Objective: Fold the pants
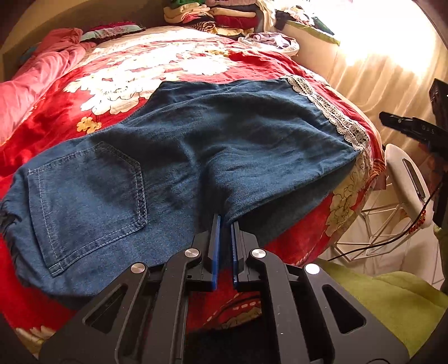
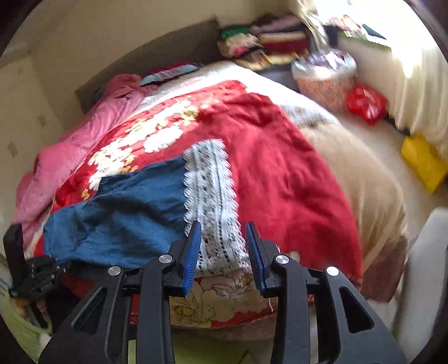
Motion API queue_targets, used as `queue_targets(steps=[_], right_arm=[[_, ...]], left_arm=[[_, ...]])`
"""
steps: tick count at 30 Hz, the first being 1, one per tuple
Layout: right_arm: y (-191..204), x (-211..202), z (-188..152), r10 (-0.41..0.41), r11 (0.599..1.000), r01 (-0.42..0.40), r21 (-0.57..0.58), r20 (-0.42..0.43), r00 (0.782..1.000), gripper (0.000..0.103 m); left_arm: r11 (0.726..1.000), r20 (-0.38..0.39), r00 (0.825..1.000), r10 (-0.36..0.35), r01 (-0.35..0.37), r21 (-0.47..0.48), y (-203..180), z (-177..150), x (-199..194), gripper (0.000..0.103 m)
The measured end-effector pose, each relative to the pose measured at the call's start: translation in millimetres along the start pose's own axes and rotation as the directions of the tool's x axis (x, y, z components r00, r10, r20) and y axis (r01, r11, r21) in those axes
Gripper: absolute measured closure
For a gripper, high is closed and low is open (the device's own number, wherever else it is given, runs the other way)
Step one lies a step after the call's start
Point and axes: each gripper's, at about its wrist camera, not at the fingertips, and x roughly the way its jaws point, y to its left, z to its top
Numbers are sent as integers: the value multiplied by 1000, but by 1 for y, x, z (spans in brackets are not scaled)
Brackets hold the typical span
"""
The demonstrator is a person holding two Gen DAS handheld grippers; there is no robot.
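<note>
The pants [image 1: 173,156] lie spread across the red flowered blanket [image 1: 252,61] on the bed, straight ahead of both claws. They are dark blue denim, with a stitched back pocket [image 1: 89,201] up and to the left of the left claw [image 1: 226,221] and a band of white lace trim [image 1: 327,112] along the leg hem, far ahead and to the right of it. The left claw is clenched on the near edge of the pants: its two blue pads are drawn almost together and a fold of denim runs down between their tips at the edge of the bed. The right claw [image 2: 223,232] is released, its blue pads standing well apart, and the lace trim [image 2: 210,196] shows in the gap between them; the view is blurred, so I cannot tell whether the pads touch the cloth. To the left of the right claw the denim [image 2: 120,212] spreads over the blanket [image 2: 280,168], and the left claw [image 2: 53,270] shows low at the far left, meeting the denim edge. Beyond the pants, at the far end of the bed, sits a stack of folded clothes [image 1: 224,16], and a pink quilt [image 1: 42,72] lies bunched along the left side.
</note>
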Motion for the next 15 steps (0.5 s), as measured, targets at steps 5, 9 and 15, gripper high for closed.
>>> queue_targets(steps=[5, 9, 15], right_arm=[[107, 19, -31, 128, 838, -149, -525, -75, 989, 63], [162, 60, -57, 111, 698, -187, -691, -153, 982, 66], [170, 91, -60, 93, 654, -243, -716, -242, 966, 101]], left_arm=[[999, -7, 1000, 25, -25, 23, -7, 1, 6, 101], [998, -10, 999, 51, -50, 31, -7, 2, 8, 102], [997, -7, 998, 59, -58, 48, -9, 0, 1, 103]])
